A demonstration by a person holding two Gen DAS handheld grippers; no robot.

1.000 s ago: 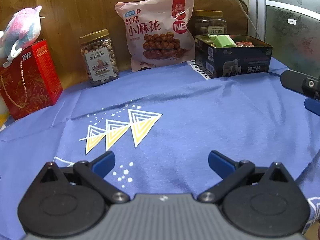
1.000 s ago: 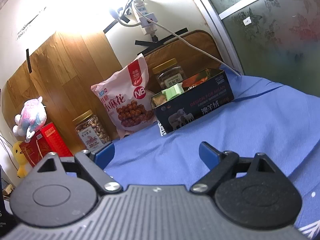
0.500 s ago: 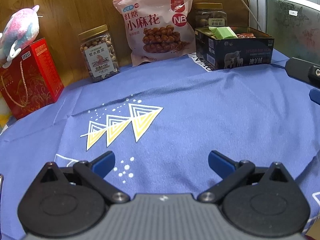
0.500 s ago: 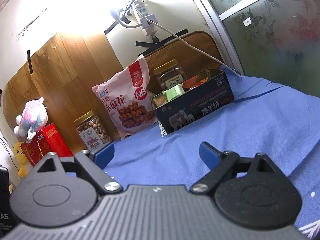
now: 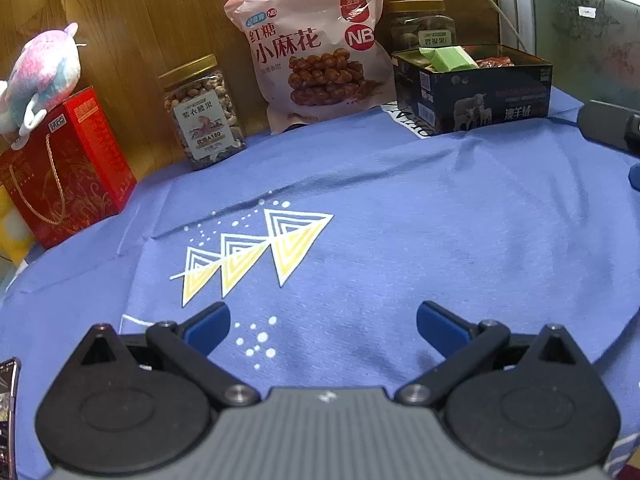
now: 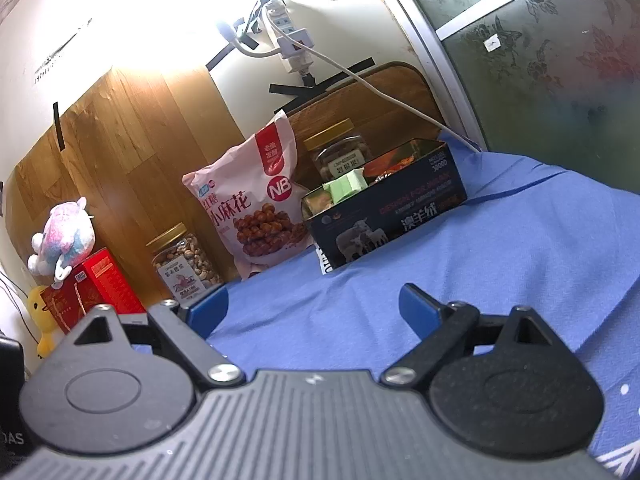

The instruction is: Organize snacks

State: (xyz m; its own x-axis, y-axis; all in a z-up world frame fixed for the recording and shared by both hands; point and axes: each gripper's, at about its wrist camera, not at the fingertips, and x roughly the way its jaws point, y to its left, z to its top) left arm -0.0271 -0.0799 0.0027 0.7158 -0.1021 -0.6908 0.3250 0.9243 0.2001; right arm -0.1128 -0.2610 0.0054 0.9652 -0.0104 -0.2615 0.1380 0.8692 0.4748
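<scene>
Snacks stand in a row along the far edge of the blue cloth (image 5: 420, 240), against the wood panel (image 5: 160, 20). Farthest right is the open tin (image 5: 472, 96), with a green packet (image 5: 452, 58) and red wrappers showing above its rim. Behind it stands a gold-lidded jar (image 5: 424, 26), and just left of the tin leans the pink bag (image 5: 316, 52). Left again is a nut jar (image 5: 202, 114), then the red box (image 5: 68, 164) with a plush toy (image 5: 44, 72) on top.

All of these lie well apart from the left gripper (image 5: 322, 326), which hovers over the near cloth with its blue fingers spread wide and nothing between them. The right gripper (image 6: 312, 306) is likewise wide apart and empty, low over the cloth, with the tin far ahead and slightly right. From the left view its dark body shows at the right edge, near the tin. A phone edge (image 5: 8, 412) shows at near left.
</scene>
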